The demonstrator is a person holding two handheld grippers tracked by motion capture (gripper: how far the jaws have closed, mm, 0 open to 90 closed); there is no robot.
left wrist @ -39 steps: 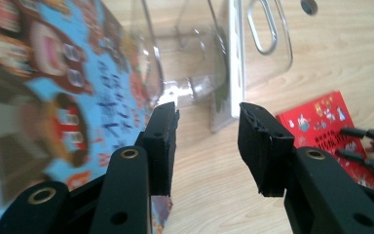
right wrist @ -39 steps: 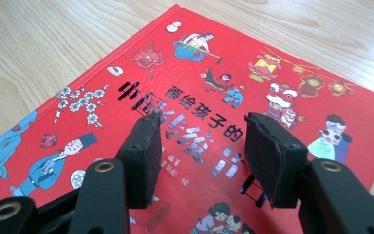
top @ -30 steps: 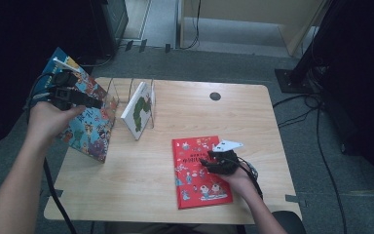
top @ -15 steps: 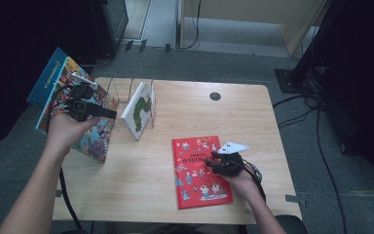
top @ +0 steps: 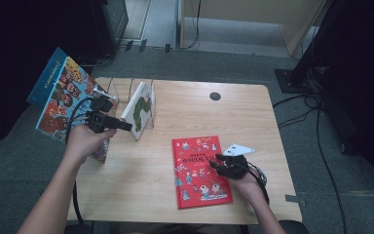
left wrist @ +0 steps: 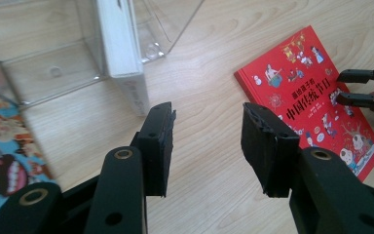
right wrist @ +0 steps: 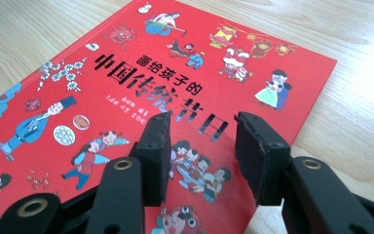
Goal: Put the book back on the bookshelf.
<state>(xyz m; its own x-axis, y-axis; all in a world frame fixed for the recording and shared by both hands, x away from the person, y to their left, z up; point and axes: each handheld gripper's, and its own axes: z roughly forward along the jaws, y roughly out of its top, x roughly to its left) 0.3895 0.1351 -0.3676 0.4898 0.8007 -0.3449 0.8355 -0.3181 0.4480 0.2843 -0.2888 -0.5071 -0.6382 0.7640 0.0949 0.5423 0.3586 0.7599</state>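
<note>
On a pale wooden table (top: 185, 107) a red book (top: 198, 170) lies flat near the front edge. The right gripper (top: 224, 163) hovers over its cover, its empty jaws having just narrowed but still apart. The left gripper (top: 119, 124), jaws apart and empty, waits by the clear rack (top: 126, 90); judging by this, the red book must next be lifted by an edge and stood in the rack.

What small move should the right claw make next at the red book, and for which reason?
Probably draw the right claw back to the edge of the red book nearest the hand and lower it to catch that edge. The book lies flat on the table. The claw's jaws have just been closing above the cover with nothing between them, so from on top they likely cannot grip it.
</note>
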